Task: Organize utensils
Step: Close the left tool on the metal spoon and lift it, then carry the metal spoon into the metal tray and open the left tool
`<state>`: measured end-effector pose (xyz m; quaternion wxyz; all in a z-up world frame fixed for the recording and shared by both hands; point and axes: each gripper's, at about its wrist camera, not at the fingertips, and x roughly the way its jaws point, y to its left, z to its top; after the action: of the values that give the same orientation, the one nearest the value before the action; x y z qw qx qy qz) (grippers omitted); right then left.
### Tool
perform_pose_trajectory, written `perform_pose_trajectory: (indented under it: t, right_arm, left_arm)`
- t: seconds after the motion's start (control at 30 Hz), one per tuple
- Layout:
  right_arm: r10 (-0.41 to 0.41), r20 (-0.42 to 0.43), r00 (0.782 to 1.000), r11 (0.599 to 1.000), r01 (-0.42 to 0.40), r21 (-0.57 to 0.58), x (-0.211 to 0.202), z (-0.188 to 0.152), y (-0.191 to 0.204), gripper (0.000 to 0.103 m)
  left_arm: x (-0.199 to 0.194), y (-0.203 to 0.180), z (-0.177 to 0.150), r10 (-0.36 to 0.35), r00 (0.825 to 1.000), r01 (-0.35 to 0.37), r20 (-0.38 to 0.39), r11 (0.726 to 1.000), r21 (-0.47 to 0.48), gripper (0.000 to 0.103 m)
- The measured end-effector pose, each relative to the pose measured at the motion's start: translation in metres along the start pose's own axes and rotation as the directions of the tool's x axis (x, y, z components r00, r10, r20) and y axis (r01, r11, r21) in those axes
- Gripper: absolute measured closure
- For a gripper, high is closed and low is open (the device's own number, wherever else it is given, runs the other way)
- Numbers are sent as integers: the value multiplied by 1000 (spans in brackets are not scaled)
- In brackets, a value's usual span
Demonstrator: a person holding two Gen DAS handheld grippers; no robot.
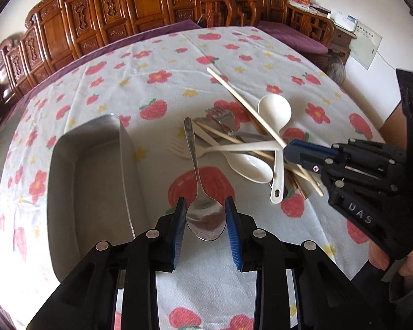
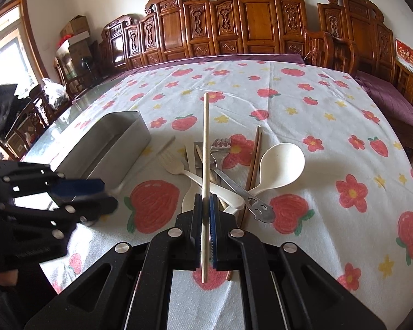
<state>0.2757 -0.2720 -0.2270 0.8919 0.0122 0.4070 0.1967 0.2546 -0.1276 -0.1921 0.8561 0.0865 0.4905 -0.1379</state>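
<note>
The left gripper (image 1: 205, 221) grips a metal spoon (image 1: 203, 217) by its bowl beside the steel tray (image 1: 68, 170). The right gripper (image 2: 205, 220) clamps a pale chopstick (image 2: 205, 148) above the utensil pile (image 2: 217, 170). Best to swing the spoon level over the tray before releasing.

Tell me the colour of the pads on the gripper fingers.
Blue pads on black fingers; clearest in the left wrist view.

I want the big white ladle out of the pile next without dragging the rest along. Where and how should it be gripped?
Grip the white ladle across its round bowl, coming from above on the far right side. The bowl lies clear of the pile, while its handle runs under the metal fork and chopsticks, so pulling there would likely drag them.
</note>
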Motion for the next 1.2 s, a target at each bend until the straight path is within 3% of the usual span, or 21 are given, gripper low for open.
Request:
perform_pose_trajectory:
  t: [0.57,0.9,1.2]
  right_arm:
    - [56,37,998,996,-53,-78,-20,4,53,97]
    - [30,9,999,993,-29,-113,-18,1,84,97]
    - [-23,-19,1000,991,20,-132,-16,2,92,97]
  left_arm:
    - [-46,62,-3,46,994,-37,99,995,-90,76]
    - [-10,108,-25,64,997,-56,44,985,-160,76]
    - [18,114,-31,48,999,-48,-9,985,-168,76]
